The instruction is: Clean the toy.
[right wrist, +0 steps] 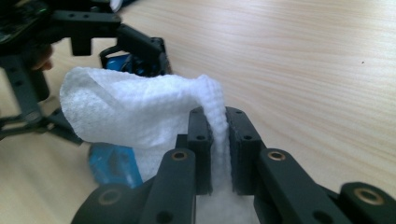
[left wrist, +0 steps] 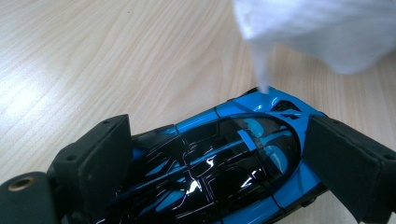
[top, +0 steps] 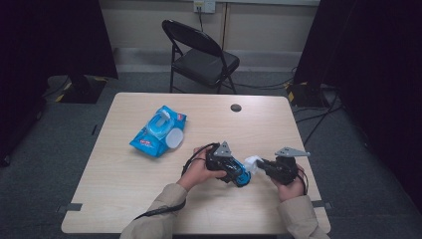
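Blue car (left wrist: 224, 158) sits on table (top: 149, 199), clamped betw. left gripper (left wrist: 219, 154) jaws. Right gripper (right wrist: 219, 154) shut on wipe (right wrist: 135, 112), just above car. Risk: wipe's pinched by 1 thin fold, rubbing could pull it free.

Right tool (right wrist: 218, 140) has its two black jaws pinched tight on a white, textured wet wipe (right wrist: 135, 114), so a strip of it runs down between the pads and the rest billows out to the left. Behind the wipe, on the far left, the other black tool (right wrist: 140, 46) sits over a glossy blue toy car (right wrist: 114, 165), which peeks out under the wipe. Everything's over a pale wood-grain bench (right wrist: 303, 70).
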{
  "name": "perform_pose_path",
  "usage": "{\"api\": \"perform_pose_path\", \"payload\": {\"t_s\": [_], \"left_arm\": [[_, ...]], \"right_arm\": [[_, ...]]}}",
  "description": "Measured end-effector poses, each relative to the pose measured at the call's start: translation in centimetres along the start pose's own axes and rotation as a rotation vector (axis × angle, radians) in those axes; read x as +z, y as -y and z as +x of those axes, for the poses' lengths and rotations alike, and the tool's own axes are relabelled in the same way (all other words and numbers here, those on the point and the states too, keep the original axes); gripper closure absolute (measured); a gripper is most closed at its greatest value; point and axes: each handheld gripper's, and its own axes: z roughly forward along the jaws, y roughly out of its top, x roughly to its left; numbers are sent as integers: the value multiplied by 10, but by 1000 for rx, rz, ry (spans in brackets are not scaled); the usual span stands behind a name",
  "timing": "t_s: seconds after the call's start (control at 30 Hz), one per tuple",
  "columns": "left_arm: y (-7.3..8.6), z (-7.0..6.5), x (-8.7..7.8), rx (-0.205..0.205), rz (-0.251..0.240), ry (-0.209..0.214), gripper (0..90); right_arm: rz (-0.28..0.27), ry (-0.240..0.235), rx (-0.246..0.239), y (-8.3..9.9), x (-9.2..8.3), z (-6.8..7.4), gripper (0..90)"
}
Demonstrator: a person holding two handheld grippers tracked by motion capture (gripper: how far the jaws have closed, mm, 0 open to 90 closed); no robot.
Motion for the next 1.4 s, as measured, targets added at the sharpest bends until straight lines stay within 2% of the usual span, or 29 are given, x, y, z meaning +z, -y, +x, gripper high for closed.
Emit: {"api": "perform_pose_path", "payload": {"t_s": [0.17, 0.2, 0.4, 0.6, 0.7, 0.87, 1.17, 1.23, 1.4], "left_arm": [[0, 0, 0, 0, 0, -1, 81], [-1, 0, 0, -2, 0, -1, 81], [-1, 0, 0, 1, 1, -1, 81], [0, 0, 0, 0, -2, -2, 81], [0, 0, 0, -3, -4, -3, 81], [-2, -1, 0, -6, 9, -1, 81], [-1, -1, 1, -7, 3, -2, 81], [-1, -1, 1, -3, 4, -3, 81], [-1, -1, 1, -4, 3, -2, 81]], "right_arm": [[-6, -29, -26, 5, -10, 9, 816], [-11, -50, -39, 8, -15, 15, 816], [-5, -94, -76, 13, -25, 31, 815], [22, -140, -99, 19, -28, 47, 813], [28, -151, -106, 21, -28, 50, 813], [48, -181, -120, 24, -21, 59, 813], [93, -218, -151, 28, -4, 71, 807], [102, -217, -171, 29, -1, 73, 807], [125, -203, -174, 33, 8, 74, 803]]}}
